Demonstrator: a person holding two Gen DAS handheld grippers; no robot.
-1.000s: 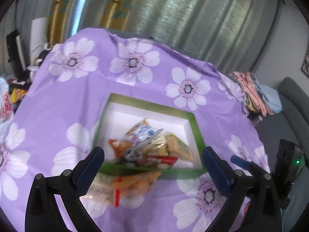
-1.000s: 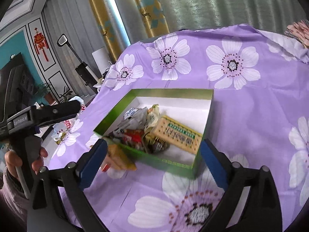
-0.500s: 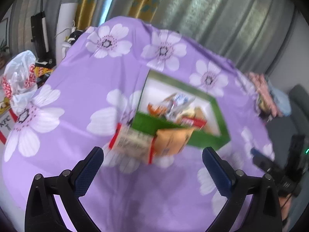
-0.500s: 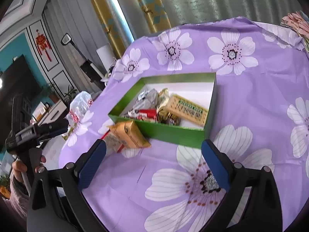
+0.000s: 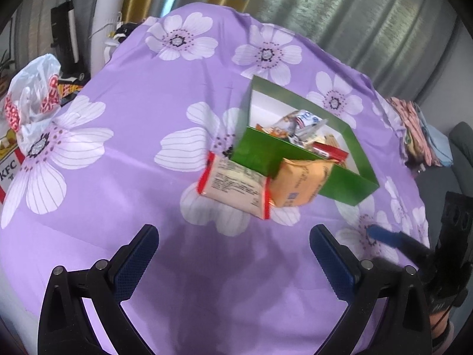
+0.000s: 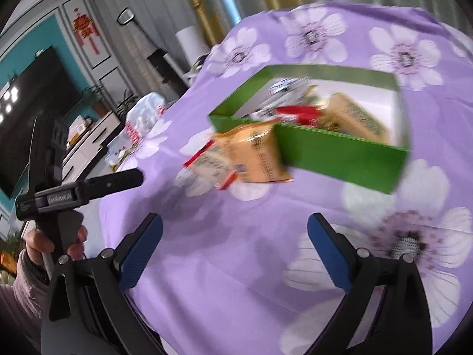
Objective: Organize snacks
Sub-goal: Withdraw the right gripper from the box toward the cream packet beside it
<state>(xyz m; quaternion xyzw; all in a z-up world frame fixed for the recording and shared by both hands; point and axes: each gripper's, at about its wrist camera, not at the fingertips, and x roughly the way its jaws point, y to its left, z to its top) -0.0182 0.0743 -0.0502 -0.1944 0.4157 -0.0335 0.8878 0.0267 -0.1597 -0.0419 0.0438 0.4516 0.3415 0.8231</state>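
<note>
cloth: soft purple tablecloth printed with big white flowers (image 5: 142,124), draped over a rounded table, lightly creased.
box: shallow rectangular green cardboard box with a white inside (image 5: 266,153), holding a jumble of crinkly snack wrappers, a red one (image 5: 329,151) on top.
loose snacks: flat pale plastic packet with red sealed ends (image 5: 233,186) lies on the cloth touching the box's near wall; puffy orange foil bag (image 5: 298,183) leans on that wall just beside it, overlapping the packet's edge.
left claw: black two-finger left gripper with ribbed blue pads (image 5: 233,261), spread wide and empty; both loose snacks sit ahead of it, apart from the fingers.
right claw: matching right gripper (image 6: 235,251), also wide apart with nothing in it; orange bag ahead and slightly left, view blurred.
around: crumpled white plastic bag with red print (image 5: 32,94) at the table's left edge; folded striped clothes (image 5: 414,130) to the right; grey curtains behind.
in the way: bare cloth between each claw and the snacks.
</note>
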